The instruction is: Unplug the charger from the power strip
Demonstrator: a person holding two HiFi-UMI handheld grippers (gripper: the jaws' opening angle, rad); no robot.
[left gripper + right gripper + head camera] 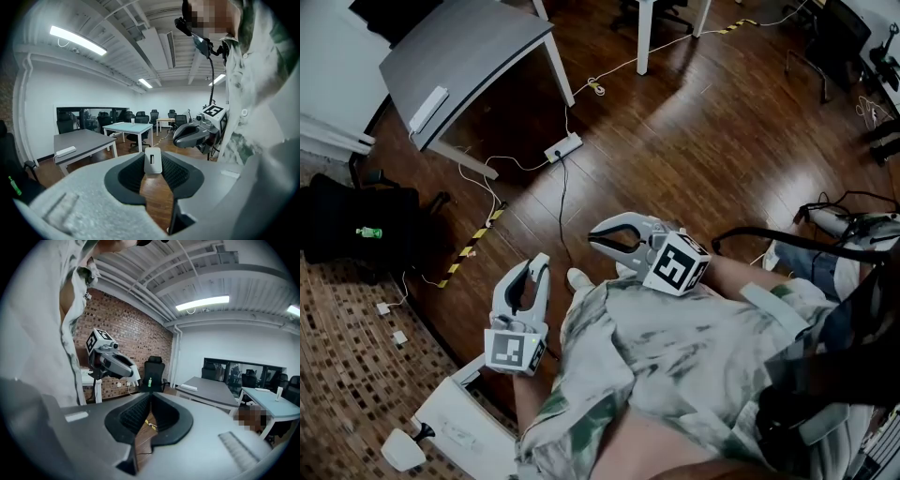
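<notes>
**Charger held clear of the power strip.** The left gripper [532,267] holds the charger [153,161], a small white block. Its fingers [129,176] are parted only by the block's width and press on its two sides at their tips. The face turned toward the left gripper view carries one narrow slot, which looks empty; no cord is seen leaving it. From the right gripper view, pale prong-like parts show at the front end of that gripper, though they are too small to be sure of.

The right gripper [592,240] holds nothing; its fingers meet at the tips. Both grippers hang in front of the person's body.

The power strip [563,147] lies on the wooden floor [722,141] beside the leg of a grey desk [469,47], well apart from both grippers, with cords trailing from it. A second white strip [428,108] rests on that desk.

*Handling.* The charger is judged light, rigid and smooth-sided, so it could slip or twist in a tip-only hold. The best purchase is across its two broad flat sides, near the middle of the body and never on the prongs. Seated deeper between the ribbed pads, it should resist rotation better than in the present hold.

*Progress.* With the charger off the strip, the unplugging appears complete.
</notes>
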